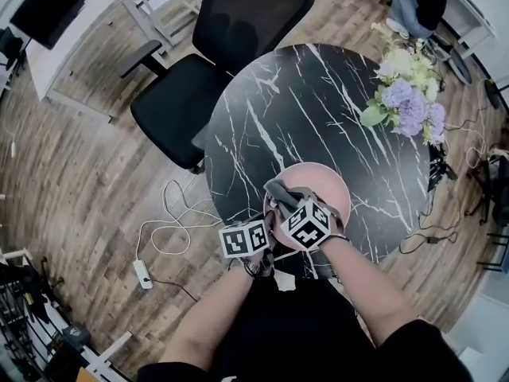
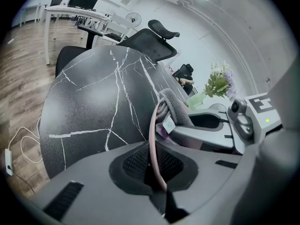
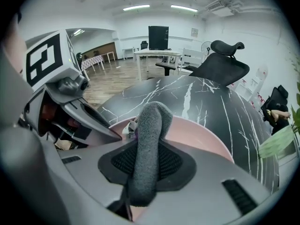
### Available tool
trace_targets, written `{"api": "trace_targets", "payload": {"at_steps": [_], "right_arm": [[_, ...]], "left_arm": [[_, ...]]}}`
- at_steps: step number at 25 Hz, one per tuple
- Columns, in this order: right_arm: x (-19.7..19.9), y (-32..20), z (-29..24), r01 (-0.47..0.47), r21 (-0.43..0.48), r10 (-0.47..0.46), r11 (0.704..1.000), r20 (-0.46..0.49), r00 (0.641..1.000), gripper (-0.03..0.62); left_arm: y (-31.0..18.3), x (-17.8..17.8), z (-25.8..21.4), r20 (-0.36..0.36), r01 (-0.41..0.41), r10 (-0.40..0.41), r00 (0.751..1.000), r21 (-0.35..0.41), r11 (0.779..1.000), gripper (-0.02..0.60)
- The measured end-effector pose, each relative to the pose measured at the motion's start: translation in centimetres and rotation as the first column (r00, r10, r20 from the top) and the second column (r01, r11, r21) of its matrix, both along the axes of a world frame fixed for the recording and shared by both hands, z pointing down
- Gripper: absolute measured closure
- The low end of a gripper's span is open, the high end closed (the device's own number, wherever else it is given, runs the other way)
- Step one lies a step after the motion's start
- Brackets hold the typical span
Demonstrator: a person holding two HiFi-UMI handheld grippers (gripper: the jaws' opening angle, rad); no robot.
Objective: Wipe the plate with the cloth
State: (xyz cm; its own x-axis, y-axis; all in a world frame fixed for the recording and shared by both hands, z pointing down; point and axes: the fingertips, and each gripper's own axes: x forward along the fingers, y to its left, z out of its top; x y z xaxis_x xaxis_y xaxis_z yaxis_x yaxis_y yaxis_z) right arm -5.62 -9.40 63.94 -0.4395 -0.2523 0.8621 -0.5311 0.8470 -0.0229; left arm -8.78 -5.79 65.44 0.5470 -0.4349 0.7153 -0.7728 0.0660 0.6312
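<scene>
Your left claw [image 2: 157,172] is clamping the pink plate [image 2: 150,135] by its near rim. Your right claw [image 3: 145,165] is pinching the grey cloth [image 3: 151,121] over it. The plate is looking stiff, probably slick and breakable, so the rim grip is working. The cloth is soft and bunching. The plate is sitting at the near edge of the marble surface [image 1: 318,110], so be stroking inward. Free room is running ahead up to the flowers [image 1: 406,102].

Round black marble-look table [image 1: 318,110], white veins, stands on wood floor [image 1: 79,181]. On top: pink plate [image 1: 334,188] at near edge; flower bunch [image 1: 406,102] at right rim, well apart from plate. White cable [image 1: 171,229] w/ power strip [image 1: 142,273] on floor beside table.
</scene>
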Motion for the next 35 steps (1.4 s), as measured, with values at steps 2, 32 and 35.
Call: {"api": "trace_targets", "payload": {"at_steps": [2, 32, 35], "right_arm": [[-0.1, 0.5, -0.3, -0.006, -0.001, 0.006, 1.000, 0.026, 1.000, 0.485], [6.8, -0.3, 0.7, -0.128, 0.009, 0.128, 0.992, -0.079, 0.989, 0.486], [8.1, -1.2, 0.6, -0.157, 0.029, 0.159, 0.987, -0.109, 0.981, 0.485]], "left_arm": [[0.0, 0.0, 0.0, 0.003, 0.004, -0.004, 1.000, 0.003, 1.000, 0.546], [-0.1, 0.0, -0.2, 0.023, 0.050, -0.050, 0.998, 0.023, 0.999, 0.548], [-0.1, 0.0, -0.2, 0.023, 0.051, -0.051, 0.998, 0.024, 0.998, 0.548]]}}
